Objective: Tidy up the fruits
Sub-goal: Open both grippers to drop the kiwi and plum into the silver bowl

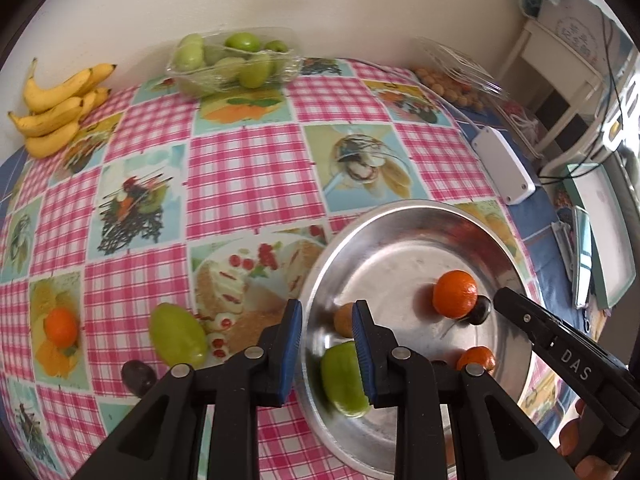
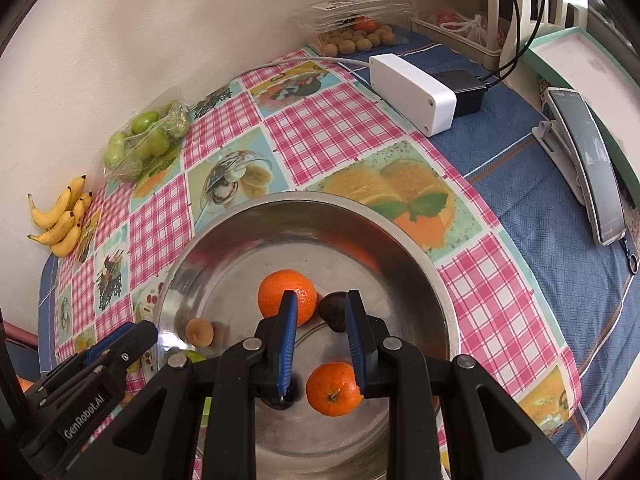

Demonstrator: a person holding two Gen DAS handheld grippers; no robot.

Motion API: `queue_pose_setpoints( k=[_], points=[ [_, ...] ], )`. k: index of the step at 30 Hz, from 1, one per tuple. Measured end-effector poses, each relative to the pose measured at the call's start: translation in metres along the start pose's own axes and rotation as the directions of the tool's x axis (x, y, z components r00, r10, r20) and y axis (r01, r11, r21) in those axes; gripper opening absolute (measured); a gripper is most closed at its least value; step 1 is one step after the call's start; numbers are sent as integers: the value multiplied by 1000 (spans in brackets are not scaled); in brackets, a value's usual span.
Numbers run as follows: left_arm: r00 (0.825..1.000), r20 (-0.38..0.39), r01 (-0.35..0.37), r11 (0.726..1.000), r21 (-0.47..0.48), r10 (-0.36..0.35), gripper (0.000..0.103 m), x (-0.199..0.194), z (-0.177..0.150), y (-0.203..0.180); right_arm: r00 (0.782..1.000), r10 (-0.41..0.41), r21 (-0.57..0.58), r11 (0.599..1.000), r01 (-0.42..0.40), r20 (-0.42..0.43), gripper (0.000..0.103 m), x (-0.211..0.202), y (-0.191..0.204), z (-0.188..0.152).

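A steel bowl [image 1: 400, 216] [image 2: 400, 240] holds two oranges [image 1: 455, 294] [image 2: 287, 298] [image 2: 334, 389], a dark fruit [image 2: 334, 311], a small brown fruit [image 2: 199, 332] and a green fruit [image 1: 344, 380]. My left gripper [image 1: 327, 354] is open and empty over the bowl's left rim, the green fruit under its right finger. My right gripper [image 2: 322, 344] is open and empty above the bowl, over the oranges. On the checked cloth left of the bowl lie another green fruit [image 1: 178, 336] and a dark fruit [image 1: 138, 378].
Bananas [image 1: 60, 108] and a plastic tray of green fruits [image 1: 236, 60] sit by the back wall. A clear box of small brown fruits [image 2: 360, 28], a white box [image 2: 412, 92], a black adapter [image 2: 464, 88] and a phone [image 2: 588, 164] lie to the right.
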State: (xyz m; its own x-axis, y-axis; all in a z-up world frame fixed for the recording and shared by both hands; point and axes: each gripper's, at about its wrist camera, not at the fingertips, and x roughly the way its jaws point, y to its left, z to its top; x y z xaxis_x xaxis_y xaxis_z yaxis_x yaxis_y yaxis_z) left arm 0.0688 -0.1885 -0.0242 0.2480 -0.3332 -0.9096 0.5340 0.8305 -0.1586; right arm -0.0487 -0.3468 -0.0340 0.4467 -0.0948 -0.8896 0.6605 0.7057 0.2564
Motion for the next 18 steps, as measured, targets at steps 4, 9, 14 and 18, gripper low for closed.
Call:
queue_pose_setpoints(
  k=[4,9,14,18],
  points=[
    [1000,-6,-15,998,-59,14,29,1,0,16,1000,3,-10,1000,-3,-8,24,2,3,-2],
    [998,-34,-51,992,-115,47,44,7,-2,30,1000,-9,-41,999,8,-29,34,8,10,-4],
    [996,-42,-84,984,-157,79,67,9,-4,42,999,-23,-84,996,20,-34,50,11,18,-6],
    [992,-34,-122,979,-163,117,79,7,-4,46,999,-20,-106,994,16,-38,65,14,23,-8]
  ],
)
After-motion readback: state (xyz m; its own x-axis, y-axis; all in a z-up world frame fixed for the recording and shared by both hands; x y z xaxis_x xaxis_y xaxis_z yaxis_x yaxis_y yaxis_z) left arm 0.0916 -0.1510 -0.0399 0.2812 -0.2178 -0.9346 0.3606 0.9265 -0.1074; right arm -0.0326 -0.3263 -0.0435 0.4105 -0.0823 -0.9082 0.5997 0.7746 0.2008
